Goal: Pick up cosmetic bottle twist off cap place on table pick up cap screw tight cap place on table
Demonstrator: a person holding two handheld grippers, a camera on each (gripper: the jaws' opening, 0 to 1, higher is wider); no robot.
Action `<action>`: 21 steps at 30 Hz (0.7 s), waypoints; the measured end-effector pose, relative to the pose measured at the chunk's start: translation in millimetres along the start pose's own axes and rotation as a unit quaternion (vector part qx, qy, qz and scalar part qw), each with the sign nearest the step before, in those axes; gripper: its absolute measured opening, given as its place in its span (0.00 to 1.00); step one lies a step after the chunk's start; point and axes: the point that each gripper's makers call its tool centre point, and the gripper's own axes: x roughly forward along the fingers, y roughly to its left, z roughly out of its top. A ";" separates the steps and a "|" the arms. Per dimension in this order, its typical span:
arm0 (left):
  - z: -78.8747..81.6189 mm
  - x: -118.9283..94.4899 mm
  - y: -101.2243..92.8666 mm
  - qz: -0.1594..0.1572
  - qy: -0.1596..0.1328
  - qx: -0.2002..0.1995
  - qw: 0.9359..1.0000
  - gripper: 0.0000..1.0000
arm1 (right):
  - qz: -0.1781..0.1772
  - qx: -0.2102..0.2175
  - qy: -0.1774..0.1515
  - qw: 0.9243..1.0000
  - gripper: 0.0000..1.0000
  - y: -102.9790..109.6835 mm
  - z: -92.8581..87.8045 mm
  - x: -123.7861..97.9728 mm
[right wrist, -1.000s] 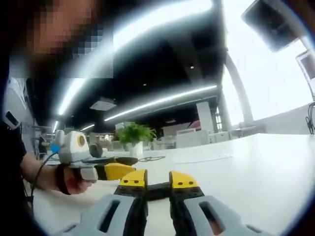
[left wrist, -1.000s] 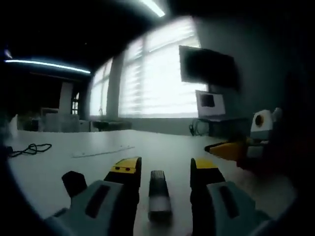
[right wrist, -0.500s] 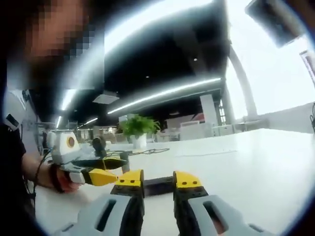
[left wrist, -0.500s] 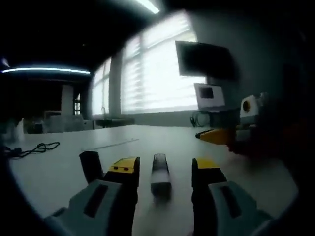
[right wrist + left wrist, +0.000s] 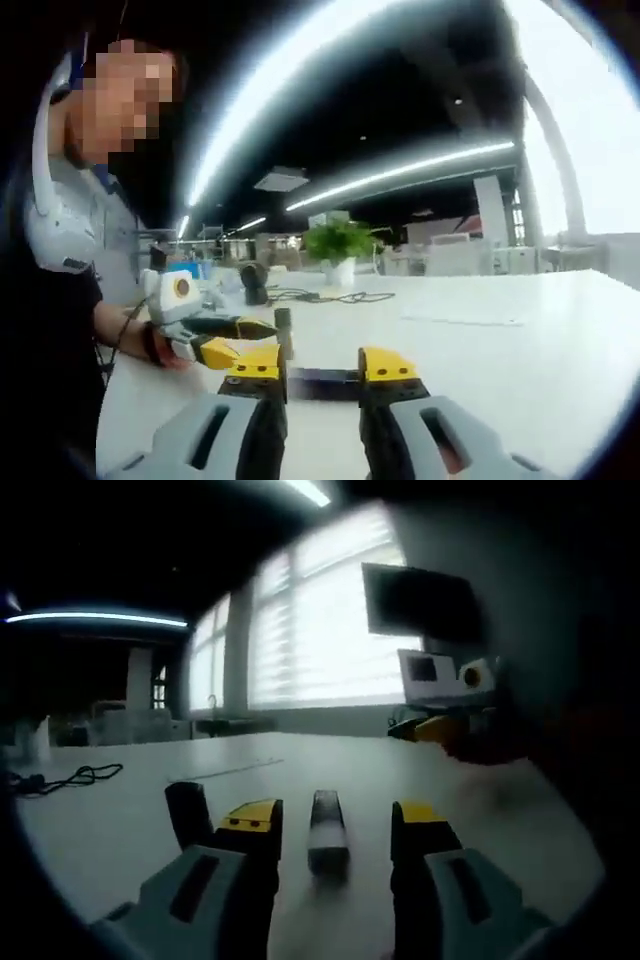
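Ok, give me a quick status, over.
Both grippers open, empty: left gripper, right gripper. Bottle lying on table between left jaws, ungripped. Dark upright piece beside left jaw. Nothing blocking.

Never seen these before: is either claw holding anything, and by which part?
Nothing: left claw and right claw are open; the bottle lies on the table.

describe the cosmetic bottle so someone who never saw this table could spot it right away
Start at the wide white table and find the left gripper with its yellow-tipped jaws. The cosmetic bottle is the slim dark tube lying flat on the table between those jaws. A shorter dark piece stands upright just left of them, likely the cap; the bottle lies down and is longer.
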 end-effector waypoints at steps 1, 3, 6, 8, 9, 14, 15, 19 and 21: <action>0.1 -1.3 -0.8 -0.001 0.000 0.000 1.000 0.34 | 0.014 -0.006 0.011 1.000 0.28 -0.8 -2.0 3.3; 0.3 -4.2 -3.9 -0.008 0.000 0.002 1.000 0.34 | 0.043 -0.015 0.026 0.999 0.29 -1.7 -4.8 9.4; 0.7 -10.9 -6.6 -0.011 0.000 0.007 1.000 0.34 | 0.090 -0.009 0.039 0.995 0.29 -0.7 -9.8 17.8; 0.8 -16.5 -7.8 -0.014 0.001 0.006 1.000 0.34 | 0.112 -0.024 0.056 0.992 0.30 -4.9 -16.9 22.8; 1.1 -19.7 -7.8 -0.015 0.001 0.004 1.000 0.34 | 0.126 -0.024 0.068 0.989 0.30 -5.2 -21.1 25.1; 1.9 -28.6 -3.9 -0.003 0.000 -0.007 1.000 0.34 | 0.176 -0.031 0.091 0.980 0.31 -15.1 -28.2 38.4; 3.2 -29.5 -3.0 -0.001 -0.003 -0.010 1.000 0.34 | 0.180 -0.037 0.094 0.978 0.31 -17.0 -29.2 40.2; 4.3 -29.5 -0.8 0.006 -0.007 -0.013 1.000 0.34 | 0.216 -0.056 0.113 0.968 0.31 -24.4 -36.3 51.1; 4.6 -29.2 -3.2 0.003 -0.007 -0.007 1.000 0.34 | 0.236 -0.060 0.121 0.962 0.31 -27.7 -39.6 56.7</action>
